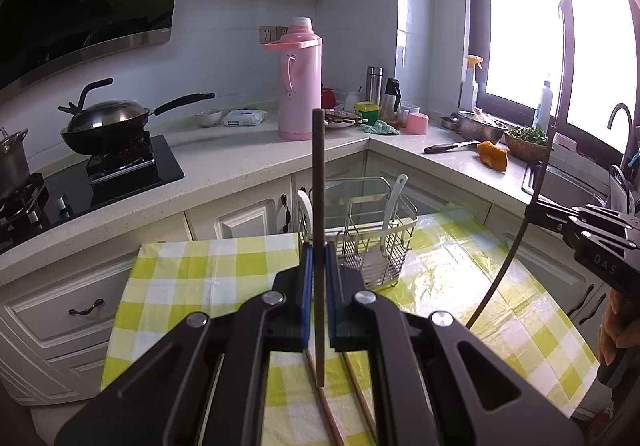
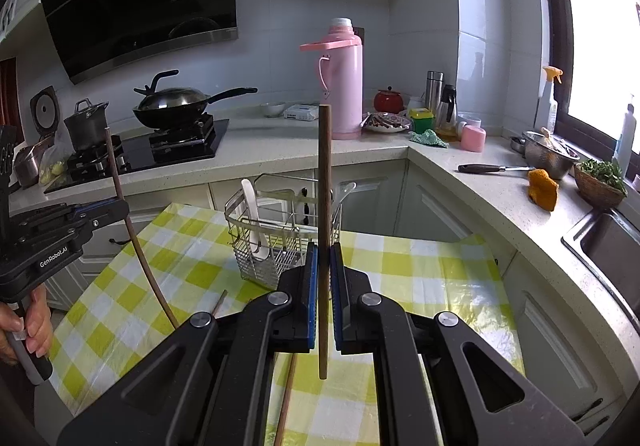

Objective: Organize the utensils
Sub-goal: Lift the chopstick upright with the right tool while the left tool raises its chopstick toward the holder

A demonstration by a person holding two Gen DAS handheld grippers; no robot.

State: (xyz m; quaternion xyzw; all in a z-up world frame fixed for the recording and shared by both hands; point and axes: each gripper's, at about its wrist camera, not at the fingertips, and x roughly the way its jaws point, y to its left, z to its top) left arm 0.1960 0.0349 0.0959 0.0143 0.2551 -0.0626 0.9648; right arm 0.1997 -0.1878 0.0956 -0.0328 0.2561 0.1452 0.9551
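Two chopsticks are up off the bench, one in each gripper, both held upright. The left gripper [image 1: 319, 246] is clamped on a dark chopstick [image 1: 319, 182] near its lower part, so most of the stick rises above the jaws. The right gripper [image 2: 324, 246] is clamped the same way on a brown chopstick [image 2: 325, 174]. Their long axes run vertical, roughly parallel to the walls of the wire utensil basket [image 1: 372, 242], which stands on the checked cloth [image 1: 200, 274] just beyond both grippers. White spoons [image 2: 252, 214] already lean inside the basket. More chopsticks [image 1: 352, 390] lie flat on the cloth, on the near side of the basket, below the jaws.

From the left wrist view the basket sits straight ahead and slightly right of the held stick; from the right wrist view it sits ahead and slightly left. Neither gripper looks clearly nearer. I judge either stick would need carrying forward over the basket rim, then lowering end first.
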